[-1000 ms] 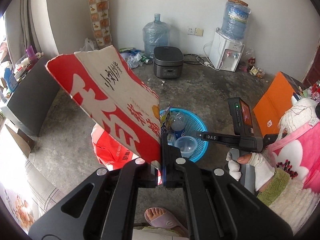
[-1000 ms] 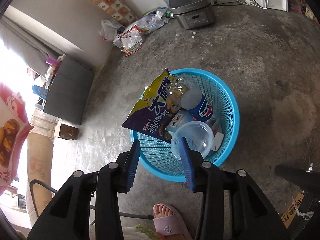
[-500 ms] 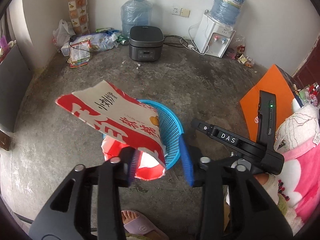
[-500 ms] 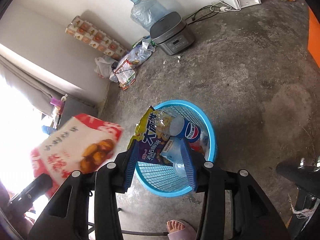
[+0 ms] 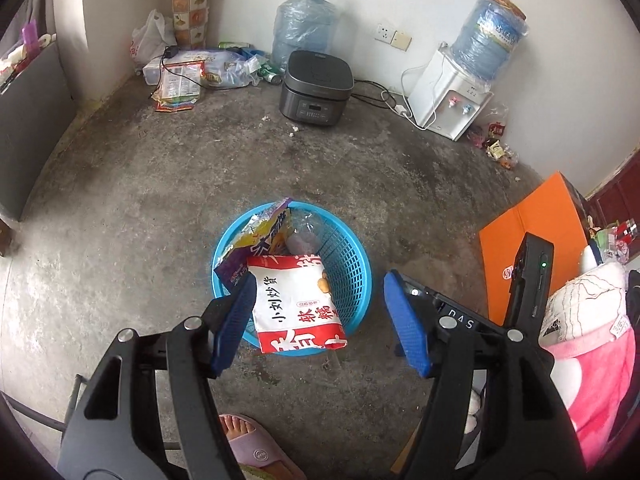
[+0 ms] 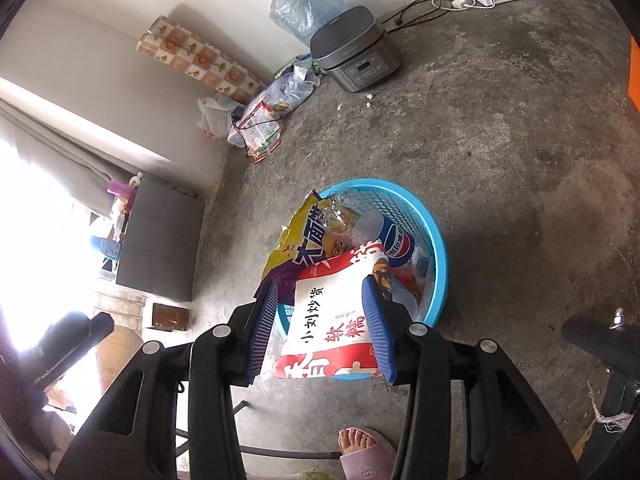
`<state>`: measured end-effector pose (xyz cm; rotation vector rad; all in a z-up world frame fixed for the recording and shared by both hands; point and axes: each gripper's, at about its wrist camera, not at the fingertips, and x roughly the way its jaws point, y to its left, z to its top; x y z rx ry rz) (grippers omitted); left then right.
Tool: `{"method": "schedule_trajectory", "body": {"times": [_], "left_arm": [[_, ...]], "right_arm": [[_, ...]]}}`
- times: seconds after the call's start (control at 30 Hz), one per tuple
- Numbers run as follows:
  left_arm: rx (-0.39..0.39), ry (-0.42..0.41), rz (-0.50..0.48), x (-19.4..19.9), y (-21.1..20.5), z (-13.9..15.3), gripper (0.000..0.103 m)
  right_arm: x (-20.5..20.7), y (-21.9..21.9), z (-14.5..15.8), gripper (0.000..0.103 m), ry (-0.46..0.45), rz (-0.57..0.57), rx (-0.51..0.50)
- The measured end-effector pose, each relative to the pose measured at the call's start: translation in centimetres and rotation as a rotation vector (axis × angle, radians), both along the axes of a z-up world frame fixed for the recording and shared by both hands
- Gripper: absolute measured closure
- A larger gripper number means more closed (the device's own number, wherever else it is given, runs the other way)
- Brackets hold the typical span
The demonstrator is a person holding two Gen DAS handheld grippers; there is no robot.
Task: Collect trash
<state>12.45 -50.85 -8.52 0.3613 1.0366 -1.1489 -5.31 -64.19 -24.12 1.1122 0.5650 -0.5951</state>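
One blue basket, two snack bags, two water jugs, one rice cooker.

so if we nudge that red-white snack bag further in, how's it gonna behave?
Snack bag looks flat and empty, so probably very light. It lies over the basket rim unsupported yet barely sags, so likely semi-stiff film. Glossy surface may slide; a push could tip it out.

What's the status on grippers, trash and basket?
Left gripper jaws opening, nothing gripped; right gripper open, empty. Red-and-white snack bag lying across blue plastic mesh basket, overhanging rim. Nothing obstructing.
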Motion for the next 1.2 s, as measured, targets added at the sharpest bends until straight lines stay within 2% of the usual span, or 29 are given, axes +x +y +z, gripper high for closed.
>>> {"method": "schedule_trajectory", "body": {"times": [0.23, 0.4, 0.6, 0.63, 0.9, 1.03, 1.2], "left_arm": [[-0.068, -0.025, 0.063, 1.7, 6.0, 5.5, 0.041], [-0.100, -0.070, 0.135, 2.4, 12.3, 8.6, 0.039], [-0.101, -0.106, 0.257, 1.8, 20.5, 10.7, 0.035], [-0.105, -0.114, 0.284, 1.6, 21.8, 11.1, 0.029], [-0.143, -0.178, 0.517, -0.2, 31.0, 13.7, 0.014], [-0.136, -0.211, 0.664, -1.2, 34.6, 14.9, 0.011], [-0.081, -0.295, 0.797, -2.6, 37.6, 15.9, 0.010]], "right_arm": [[1.4, 1.4, 0.0, 0.060, 0.044, 0.049, 0.037], [2.3, 3.4, 2.1, 0.060, 0.050, 0.094, -0.006], [3.2, 6.0, 5.7, 0.060, 0.065, 0.151, -0.098], [3.3, 6.5, 6.4, 0.060, 0.065, 0.161, -0.114], [5.0, 12.5, 12.8, 0.059, 0.053, 0.304, -0.290], [5.5, 16.6, 16.9, 0.051, 0.015, 0.391, -0.415], [5.3, 21.5, 21.4, 0.040, -0.042, 0.478, -0.538]]}}
